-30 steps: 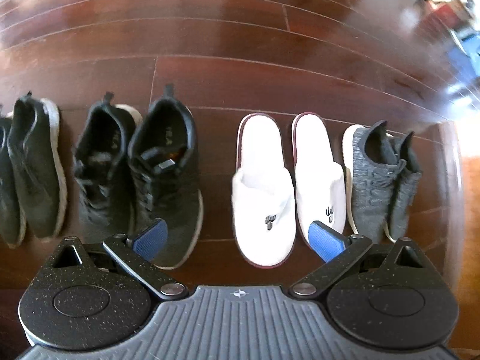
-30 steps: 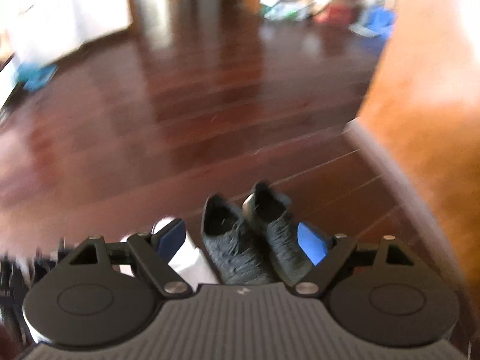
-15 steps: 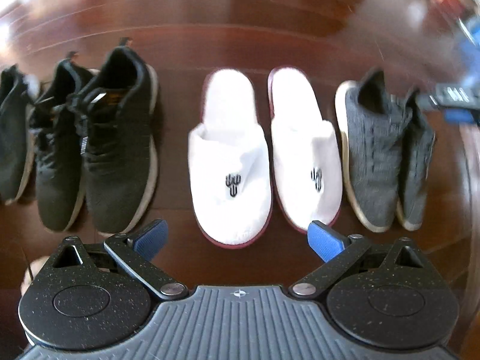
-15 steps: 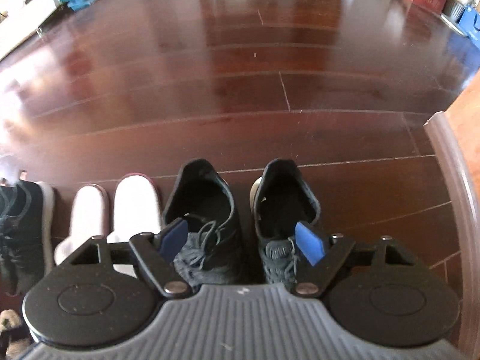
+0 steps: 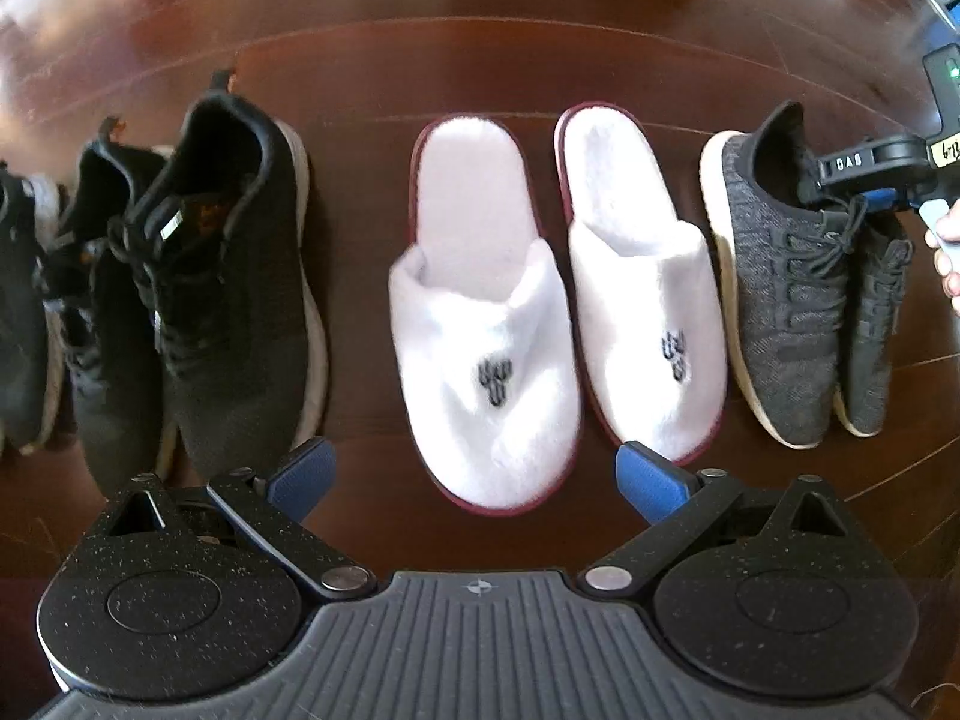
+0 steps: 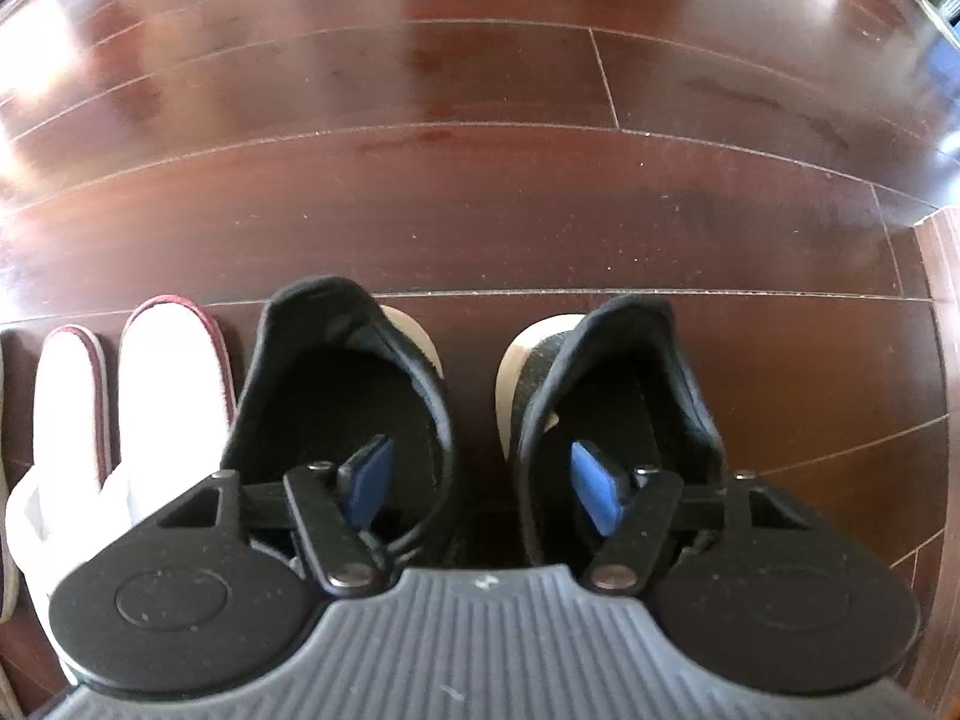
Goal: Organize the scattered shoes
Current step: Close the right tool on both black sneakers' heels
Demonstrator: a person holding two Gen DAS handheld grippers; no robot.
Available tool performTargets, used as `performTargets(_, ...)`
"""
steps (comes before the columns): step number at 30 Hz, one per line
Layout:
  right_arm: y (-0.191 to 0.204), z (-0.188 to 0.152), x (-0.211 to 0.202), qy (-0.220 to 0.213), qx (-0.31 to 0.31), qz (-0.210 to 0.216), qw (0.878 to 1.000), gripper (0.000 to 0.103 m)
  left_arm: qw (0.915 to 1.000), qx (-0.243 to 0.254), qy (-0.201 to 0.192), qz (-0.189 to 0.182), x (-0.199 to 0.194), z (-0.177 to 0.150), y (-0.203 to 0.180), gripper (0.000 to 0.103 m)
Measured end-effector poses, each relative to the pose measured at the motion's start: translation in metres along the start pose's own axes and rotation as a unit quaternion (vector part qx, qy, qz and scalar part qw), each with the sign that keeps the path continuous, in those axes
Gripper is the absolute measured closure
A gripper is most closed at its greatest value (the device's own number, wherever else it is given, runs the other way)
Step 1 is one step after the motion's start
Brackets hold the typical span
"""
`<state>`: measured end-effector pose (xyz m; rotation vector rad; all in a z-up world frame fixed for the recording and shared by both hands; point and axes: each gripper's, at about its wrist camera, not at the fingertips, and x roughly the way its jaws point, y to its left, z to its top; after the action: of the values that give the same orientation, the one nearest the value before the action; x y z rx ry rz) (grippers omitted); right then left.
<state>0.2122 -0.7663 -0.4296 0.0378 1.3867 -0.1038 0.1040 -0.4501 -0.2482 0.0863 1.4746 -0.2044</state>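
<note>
Shoes are lying in one row on the wooden floor (image 5: 480,48), openings pointing away from the left wrist camera. At far left a partly visible shoe (image 5: 18,324) is sitting just beside a sneaker pair (image 5: 198,300) whose two shoes are touching. To their right, the slipper pair (image 5: 552,300) is lying side by side, nearly touching. At far right, the knit sneaker pair (image 5: 798,300) is standing side by side, just beside the slippers.

the right gripper (image 6: 480,489) has dropped onto the grey sneakers (image 6: 348,396), one narrowing finger inside each.
</note>
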Motion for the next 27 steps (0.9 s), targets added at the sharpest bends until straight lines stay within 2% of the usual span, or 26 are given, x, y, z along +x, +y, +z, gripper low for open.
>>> performTargets(5,-0.005,-0.006,0.018,0.021,0.014,0.003,1.0,0.047,0.9998,-0.018,-0.003,0.007,0.003,0.015,0.002,0.002)
performTargets(10,-0.003,-0.01,0.033,0.034,0.011,0.015,0.999,0.05,1.0,-0.001,0.004,0.005,0.005,0.019,-0.004,0.002)
performTargets(14,-0.004,-0.011,0.04,0.041,0.016,0.023,0.999,0.049,1.0,0.005,0.005,0.003,0.006,0.018,-0.006,0.002)
performTargets(16,-0.003,-0.014,0.044,0.054,0.008,0.024,0.998,0.043,1.0,0.005,0.008,0.003,0.008,0.018,-0.007,0.002)
performTargets(21,0.002,-0.017,0.048,0.059,-0.017,0.024,0.998,0.042,0.9999,0.0,0.008,0.006,0.011,0.018,-0.004,0.002)
performTargets(23,0.003,-0.019,0.05,0.057,-0.022,0.025,0.998,0.045,0.9999,-0.001,0.01,0.007,0.011,0.017,-0.003,0.002)
performTargets(27,-0.003,-0.022,0.044,0.051,-0.028,0.027,0.998,0.063,0.9999,-0.004,0.009,0.007,0.011,0.017,-0.003,0.002)
